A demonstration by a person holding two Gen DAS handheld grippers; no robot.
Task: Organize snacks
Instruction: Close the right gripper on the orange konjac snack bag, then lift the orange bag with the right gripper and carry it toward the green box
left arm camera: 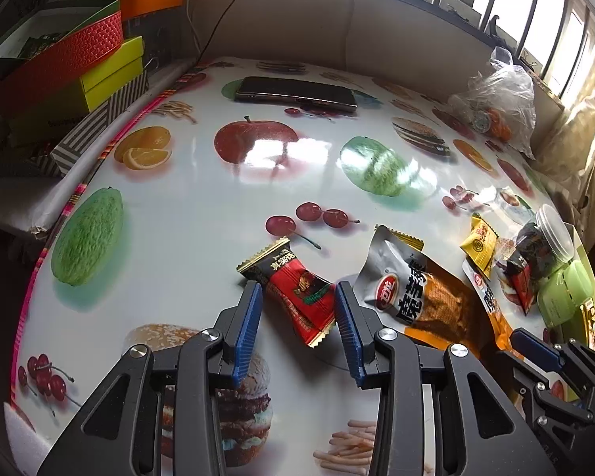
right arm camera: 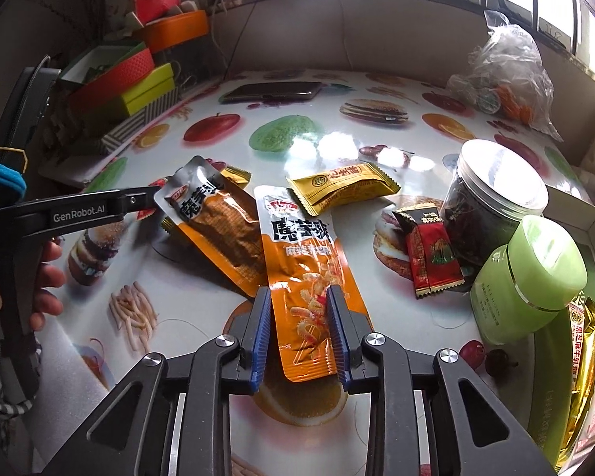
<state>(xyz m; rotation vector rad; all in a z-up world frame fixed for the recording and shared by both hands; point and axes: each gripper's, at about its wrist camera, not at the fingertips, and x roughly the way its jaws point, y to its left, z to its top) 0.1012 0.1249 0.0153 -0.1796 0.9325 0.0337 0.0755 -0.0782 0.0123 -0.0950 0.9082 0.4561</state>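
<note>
Straddling snacks with both grippers, neither pinching yet. Left gripper (left arm camera: 297, 297): fingers spread, blue pads either side of the red candy (left arm camera: 297, 297), which lies flat on the counter (left arm camera: 202, 206) at a slant between them. Right gripper (right arm camera: 299, 309): fingers also spread, flanking the lower half of the orange pouch (right arm camera: 305, 277); gaps show between pads and foil, so no contact that I can confirm. To do it well, my call: drop both sets of tips to the counter, then close on the packet body rather than the crimped ends; foil is slick and flat, so a shallow pinch will likely slide off. Squaring the left wrist to the candy's slant should help. The orange pouch overlaps the silver pouch (right arm camera: 214, 222) at its upper left, so lift straight up or drag back toward the camera to avoid hauling the neighbour along. Outward: yellow packet (right arm camera: 341, 190) beyond the pouches, a second red candy (right arm camera: 432, 258) leaning by the jar (right arm camera: 492, 206), green tub (right arm camera: 535, 277) right beside it, so the right side is crowded. Open room is centre and left of the counter; phone (left arm camera: 297, 93) sits far back, plastic bag (left arm camera: 499, 99) in the far right corner. Left edge drops off near the stacked boxes (left arm camera: 79, 67). The grippers sit close together, so stagger the lifts.
</note>
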